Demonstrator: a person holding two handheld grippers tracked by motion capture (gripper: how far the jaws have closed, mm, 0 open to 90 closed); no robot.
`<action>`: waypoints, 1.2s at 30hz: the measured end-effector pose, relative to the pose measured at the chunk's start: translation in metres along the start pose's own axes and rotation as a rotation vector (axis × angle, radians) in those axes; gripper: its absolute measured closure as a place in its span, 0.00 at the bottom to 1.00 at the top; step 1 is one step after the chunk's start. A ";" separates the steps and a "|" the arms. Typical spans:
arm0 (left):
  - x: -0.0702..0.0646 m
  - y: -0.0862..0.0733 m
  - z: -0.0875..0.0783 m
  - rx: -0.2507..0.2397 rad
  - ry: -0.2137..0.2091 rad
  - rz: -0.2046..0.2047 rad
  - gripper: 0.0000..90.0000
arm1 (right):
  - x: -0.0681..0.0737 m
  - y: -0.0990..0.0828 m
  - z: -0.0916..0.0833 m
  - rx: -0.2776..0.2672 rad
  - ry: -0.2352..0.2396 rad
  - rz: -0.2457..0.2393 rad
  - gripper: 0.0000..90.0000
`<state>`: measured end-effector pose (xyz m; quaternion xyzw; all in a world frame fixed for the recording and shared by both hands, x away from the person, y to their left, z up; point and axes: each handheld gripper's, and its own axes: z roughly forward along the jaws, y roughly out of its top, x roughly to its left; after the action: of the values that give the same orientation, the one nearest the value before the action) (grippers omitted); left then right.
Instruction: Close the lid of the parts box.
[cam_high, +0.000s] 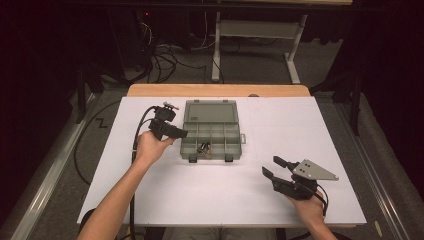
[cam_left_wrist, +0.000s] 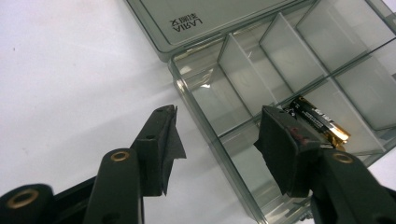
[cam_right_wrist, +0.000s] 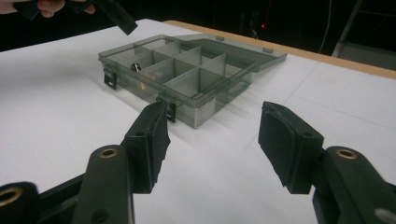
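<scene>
A smoky translucent organizer box (cam_high: 239, 142) lies open mid-table, its lid (cam_high: 210, 111) folded flat behind it. Batteries (cam_high: 205, 148) rest in a front compartment; in the left gripper view one black and gold battery (cam_left_wrist: 317, 121) lies just past the right jaw. My left gripper (cam_high: 181, 133) hovers at the box's left side, open, its jaws straddling the left wall (cam_left_wrist: 201, 119) with nothing pressed between them. My right gripper (cam_high: 270, 166) stands open and empty above the white tabletop near the front right, pointing toward the box (cam_right_wrist: 187, 95).
The white table surface (cam_high: 200, 190) spreads around the box, with a wooden edge (cam_high: 220, 90) at the far side. Dark floor, cables and a metal stand (cam_high: 260, 30) lie beyond. The left hand's jaw (cam_right_wrist: 116, 18) shows above the box in the right gripper view.
</scene>
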<state>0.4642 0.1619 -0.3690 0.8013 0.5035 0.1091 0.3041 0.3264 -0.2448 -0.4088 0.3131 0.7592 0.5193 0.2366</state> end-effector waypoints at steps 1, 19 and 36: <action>0.000 0.001 -0.001 -0.003 -0.001 0.002 0.51 | 0.001 0.001 0.003 0.006 0.006 0.001 0.51; 0.009 0.010 0.005 -0.022 -0.028 -0.014 0.51 | 0.015 0.022 0.037 0.083 0.060 0.051 0.57; 0.014 0.019 0.012 -0.009 -0.028 -0.020 0.50 | 0.011 0.043 0.067 0.261 0.069 0.100 0.62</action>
<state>0.4908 0.1642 -0.3690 0.7963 0.5067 0.0972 0.3158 0.3744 -0.1824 -0.3923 0.3606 0.8115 0.4376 0.1413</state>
